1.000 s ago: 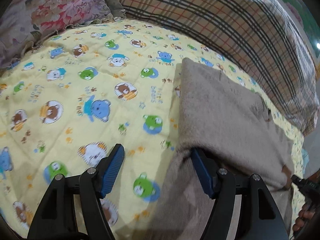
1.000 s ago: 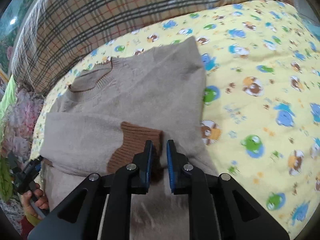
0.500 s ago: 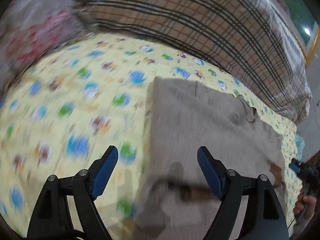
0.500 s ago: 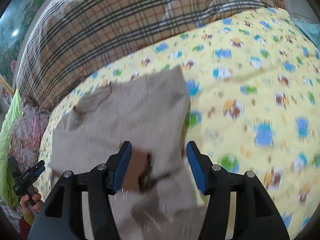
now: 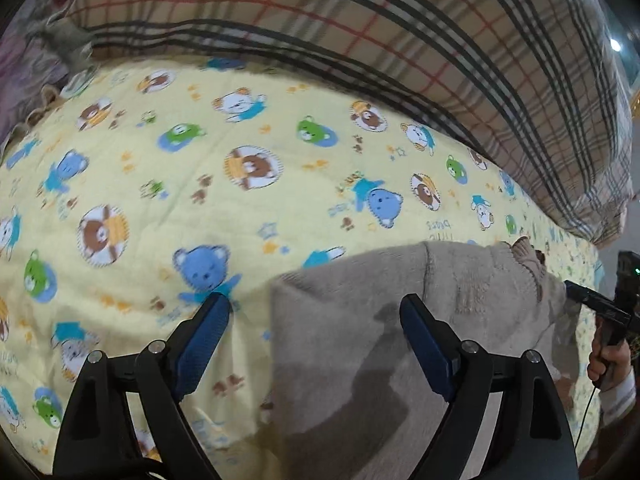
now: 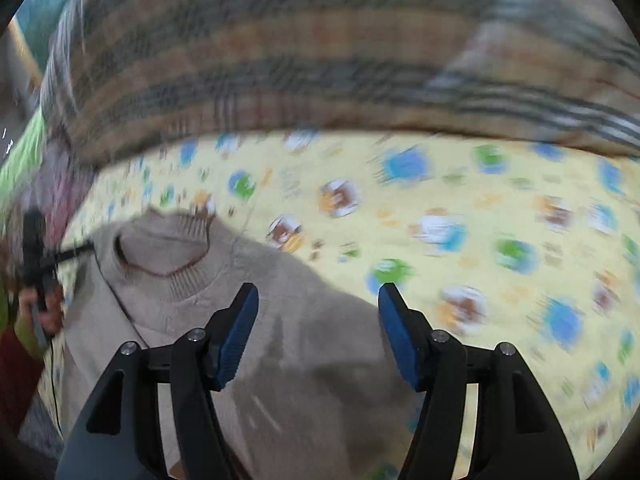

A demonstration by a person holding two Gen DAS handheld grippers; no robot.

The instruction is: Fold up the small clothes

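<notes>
Two claws, left claw [image 5: 314, 322] and right claw [image 6: 318, 310], spread empty above beige sweater [image 6: 280, 280]

Printed lettering appeared on the yellow bear-print quilt [image 5: 280, 184], beside the cartoon bears at centre right and lower left of the left wrist view; it was too small and distorted to read. The right wrist view was blurred.

We saw the right wrist view smeared: the plaid pillow [image 6: 320, 60] at 12 o'clock blurred, and the sweater [image 6: 300, 340] cut off at 6 o'clock.
</notes>
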